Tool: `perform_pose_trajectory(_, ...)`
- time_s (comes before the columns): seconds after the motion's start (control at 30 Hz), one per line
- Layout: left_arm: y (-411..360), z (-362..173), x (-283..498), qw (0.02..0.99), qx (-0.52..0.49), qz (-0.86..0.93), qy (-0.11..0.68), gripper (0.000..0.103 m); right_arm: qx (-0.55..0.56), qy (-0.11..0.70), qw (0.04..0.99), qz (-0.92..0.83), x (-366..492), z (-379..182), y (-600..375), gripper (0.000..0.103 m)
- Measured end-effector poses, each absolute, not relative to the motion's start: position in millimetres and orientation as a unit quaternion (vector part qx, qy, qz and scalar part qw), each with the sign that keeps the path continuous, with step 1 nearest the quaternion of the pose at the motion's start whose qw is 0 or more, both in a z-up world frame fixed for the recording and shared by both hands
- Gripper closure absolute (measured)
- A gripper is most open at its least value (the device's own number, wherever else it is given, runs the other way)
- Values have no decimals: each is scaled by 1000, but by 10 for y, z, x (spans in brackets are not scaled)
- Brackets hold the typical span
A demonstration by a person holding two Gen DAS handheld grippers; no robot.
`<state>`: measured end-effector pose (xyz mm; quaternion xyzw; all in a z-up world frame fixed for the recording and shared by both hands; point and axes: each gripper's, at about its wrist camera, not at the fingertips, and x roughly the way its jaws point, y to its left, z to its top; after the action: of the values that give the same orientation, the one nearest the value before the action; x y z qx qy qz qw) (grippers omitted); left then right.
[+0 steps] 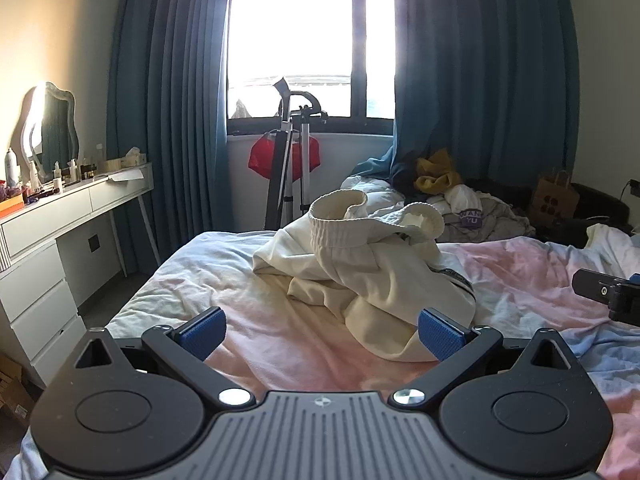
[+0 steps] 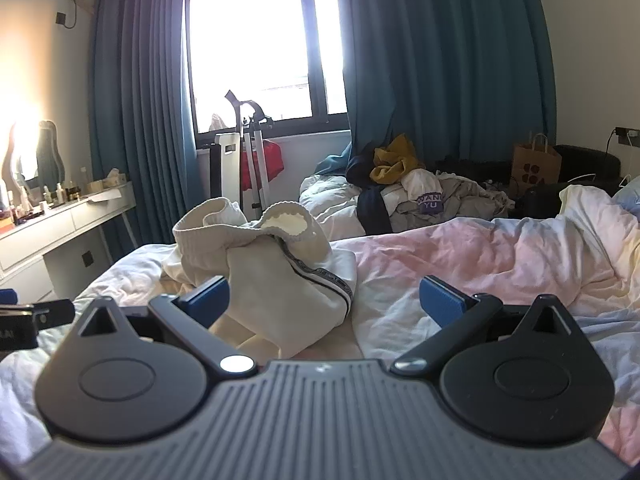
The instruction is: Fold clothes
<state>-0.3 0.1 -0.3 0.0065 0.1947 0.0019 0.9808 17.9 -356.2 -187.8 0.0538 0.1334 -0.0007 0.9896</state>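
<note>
Far left of left gripper (image 1: 322, 334): white vanity desk (image 1: 76, 204) with mirror (image 1: 50, 128) and bottles. Jaws spread wide, gripping nothing. Straight ahead, between blue pads: crumpled cream sweatpants (image 1: 360, 264) heaped on pink-white duvet (image 1: 520, 272), nothing blocking. Right gripper (image 2: 324, 300) likewise gaping, empty. Beyond, right: clothes pile (image 2: 420, 192) with purple patch reading "WAN… YU"; brown paper bag (image 2: 534, 164).

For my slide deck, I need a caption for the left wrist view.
Open left claw hovers before crumpled cream sweatpants on a pink-and-white duvet.
</note>
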Motion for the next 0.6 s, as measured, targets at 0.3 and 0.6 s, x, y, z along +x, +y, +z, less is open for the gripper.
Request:
perform_pose_trajectory(0.3, -181, 21, 43, 982, 48, -8, 180, 0, 65, 130, 989, -9, 177, -2003, -3599, 0)
perform_pose_trajectory(0.6, -66, -57, 141, 985, 31, -31, 168, 0, 78, 142, 987, -20, 325, -2098, -3630, 0)
